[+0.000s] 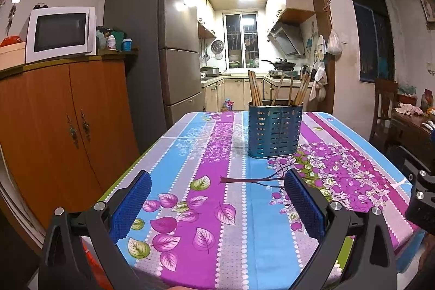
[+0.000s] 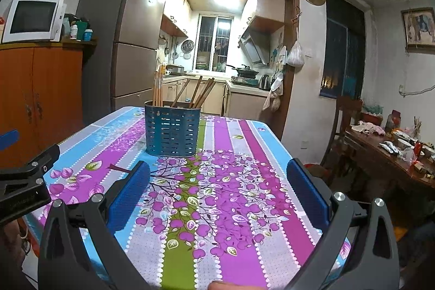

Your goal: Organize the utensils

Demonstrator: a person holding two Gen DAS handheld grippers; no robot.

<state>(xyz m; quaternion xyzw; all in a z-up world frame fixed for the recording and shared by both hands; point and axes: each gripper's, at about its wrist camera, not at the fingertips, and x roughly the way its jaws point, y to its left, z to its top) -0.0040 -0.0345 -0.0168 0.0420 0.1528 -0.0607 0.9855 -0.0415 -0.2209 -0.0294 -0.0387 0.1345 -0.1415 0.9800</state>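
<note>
Behind the blue caddy [image 1: 274, 131]: chopsticks [image 1: 255, 91] upright; left gripper [image 1: 217, 204], right gripper [image 2: 217, 193] wide open, empty; approach squarely advised.

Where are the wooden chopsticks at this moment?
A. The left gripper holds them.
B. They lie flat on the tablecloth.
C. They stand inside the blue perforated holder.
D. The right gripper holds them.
C: the wooden chopsticks stick up out of the blue perforated holder, which stands on the floral tablecloth, while the left gripper and the right gripper are both open and hold nothing.
</note>
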